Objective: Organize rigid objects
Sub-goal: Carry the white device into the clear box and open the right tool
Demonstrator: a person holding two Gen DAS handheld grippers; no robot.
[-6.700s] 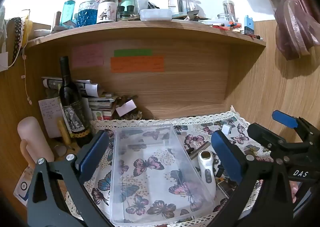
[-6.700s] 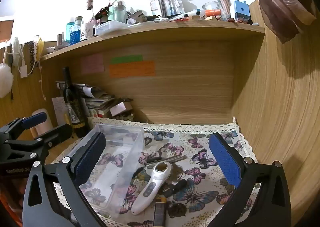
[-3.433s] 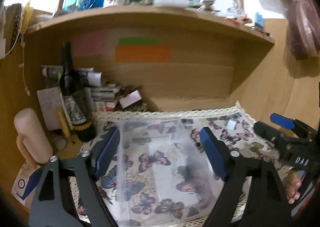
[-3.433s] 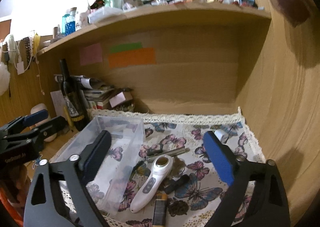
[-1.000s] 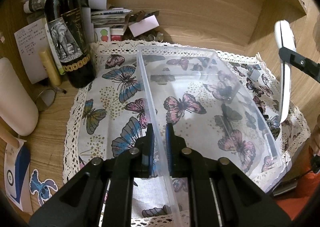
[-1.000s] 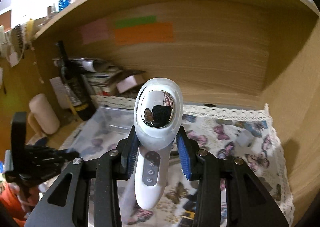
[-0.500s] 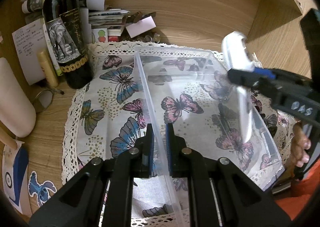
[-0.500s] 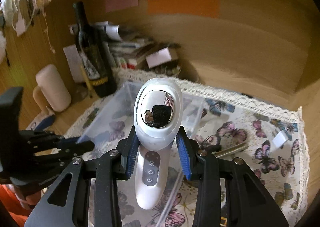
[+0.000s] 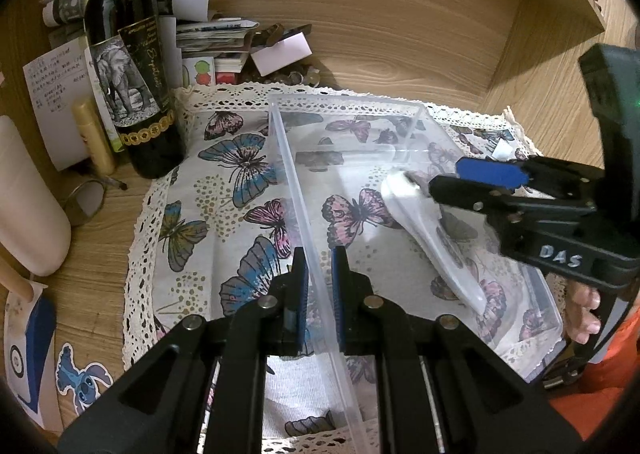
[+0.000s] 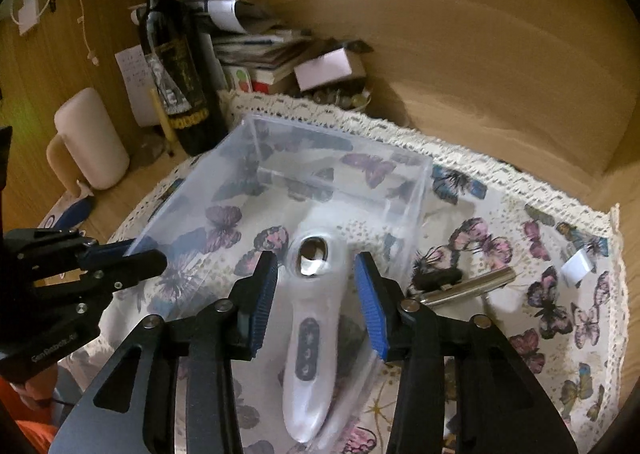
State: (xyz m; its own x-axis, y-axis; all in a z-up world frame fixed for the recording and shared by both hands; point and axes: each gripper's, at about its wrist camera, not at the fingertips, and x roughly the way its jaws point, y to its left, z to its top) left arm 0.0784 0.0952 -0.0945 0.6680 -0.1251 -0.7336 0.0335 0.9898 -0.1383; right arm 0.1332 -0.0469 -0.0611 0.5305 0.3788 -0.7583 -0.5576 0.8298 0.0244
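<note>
A clear plastic bin stands on the butterfly cloth. My left gripper is shut on the bin's near left wall. A white handheld device with a chrome head lies in the bin, blurred, between the spread fingers of my right gripper, which is open just above it. In the left wrist view the device slants inside the bin under the right gripper. In the right wrist view the left gripper shows at the bin's left wall.
A dark wine bottle stands left of the bin, with papers and books behind it. A cream cylinder stands at far left. A metal bar, a black clip and a small white block lie on the cloth right of the bin.
My right gripper lowered the white device into the bin and opened, letting it go. My left gripper kept its hold on the bin wall.
</note>
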